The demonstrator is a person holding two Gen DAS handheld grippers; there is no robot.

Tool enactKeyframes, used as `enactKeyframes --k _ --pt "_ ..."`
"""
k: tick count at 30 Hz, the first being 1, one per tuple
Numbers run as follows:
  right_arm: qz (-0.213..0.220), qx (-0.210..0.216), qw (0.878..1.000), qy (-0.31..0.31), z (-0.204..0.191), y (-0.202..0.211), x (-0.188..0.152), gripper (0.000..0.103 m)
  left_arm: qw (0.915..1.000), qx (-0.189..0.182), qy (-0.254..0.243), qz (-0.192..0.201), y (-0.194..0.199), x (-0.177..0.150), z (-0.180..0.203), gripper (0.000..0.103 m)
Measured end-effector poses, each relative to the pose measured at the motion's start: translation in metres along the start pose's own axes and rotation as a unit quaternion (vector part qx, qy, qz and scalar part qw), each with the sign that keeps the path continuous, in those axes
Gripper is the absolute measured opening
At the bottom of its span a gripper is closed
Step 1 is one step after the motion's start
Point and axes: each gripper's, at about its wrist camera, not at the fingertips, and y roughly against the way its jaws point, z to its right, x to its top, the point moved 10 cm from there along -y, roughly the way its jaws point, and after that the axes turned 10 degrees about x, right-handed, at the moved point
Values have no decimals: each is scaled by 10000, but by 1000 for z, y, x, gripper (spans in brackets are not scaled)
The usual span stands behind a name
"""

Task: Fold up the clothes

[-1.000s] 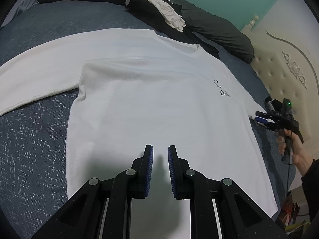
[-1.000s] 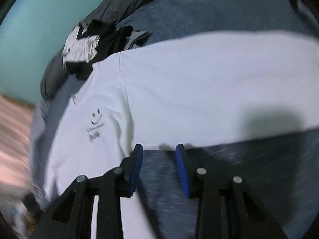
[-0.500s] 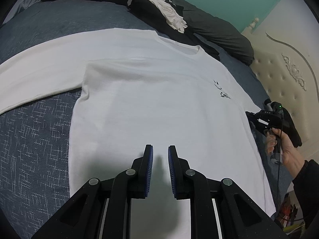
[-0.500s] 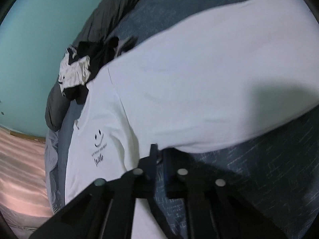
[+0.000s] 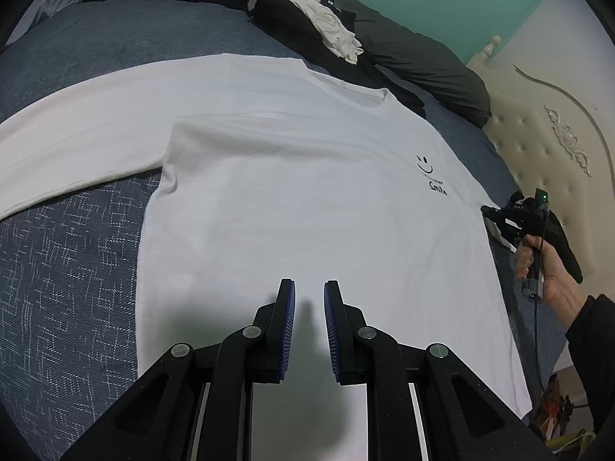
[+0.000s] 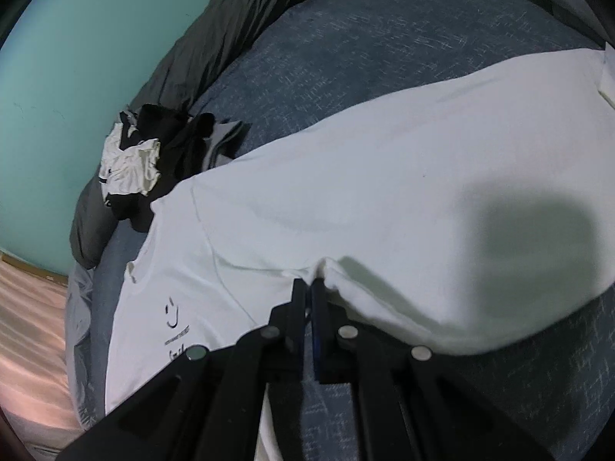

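Across the blue bedspread (image 5: 65, 288) the white long-sleeved shirt (image 5: 307, 199) lies flat and face up, one sleeve (image 5: 77, 142) stretched out to the left, the collar towards the heap of dark and white clothes (image 5: 307, 19) by the dark duvet (image 5: 423, 57); the left gripper (image 5: 309, 307) has not shifted over the last second and hovers above the lower body of the shirt, its blue pads a little apart with nothing between them; further right, past the small smiley print (image 5: 424, 165), the change has happened: a second ago the right gripper (image 6: 308, 292) stood open just off the cloth by the right armpit, and it has since slid forward and closed; in its own view the jaws are now pressed together on a small raised pleat of white fabric where the right sleeve (image 6: 442, 199) meets the body, so it seems to be pinching the shirt there, while the hand (image 5: 546, 269) carries it at the shirt's right edge near the cream headboard (image 5: 538, 134); I judge this the first grasp of the fold, with the right sleeve ready to be lifted across the chest, and the left gripper has yet to take any hold.
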Motion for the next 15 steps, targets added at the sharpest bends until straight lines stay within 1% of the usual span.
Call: enactKeyframes --k 2,6,8,9,10,12,15 --pt "-28 -46 10000 78 0 -3 3 2 10000 -2 6 1 0 0 -1 17" --pt "-197 27 9998 11 1 -8 2 3 10000 -10 14 2 1 0 0 17" --pt "-188 55 9998 17 0 -1 -2 5 10000 -21 19 -11 0 0 1 17" --pt "-173 66 9998 29 -2 2 -3 8 10000 -29 16 -14 0 1 2 17" --pt "-169 112 9998 46 -3 7 -7 19 10000 -37 14 -17 0 1 3 17" --pt "-189 285 9994 89 -9 16 -17 31 10000 -47 10 -5 1 1 4 17" --pt "-423 506 9976 214 -17 20 -39 32 10000 -58 8 17 3 1 6 17"
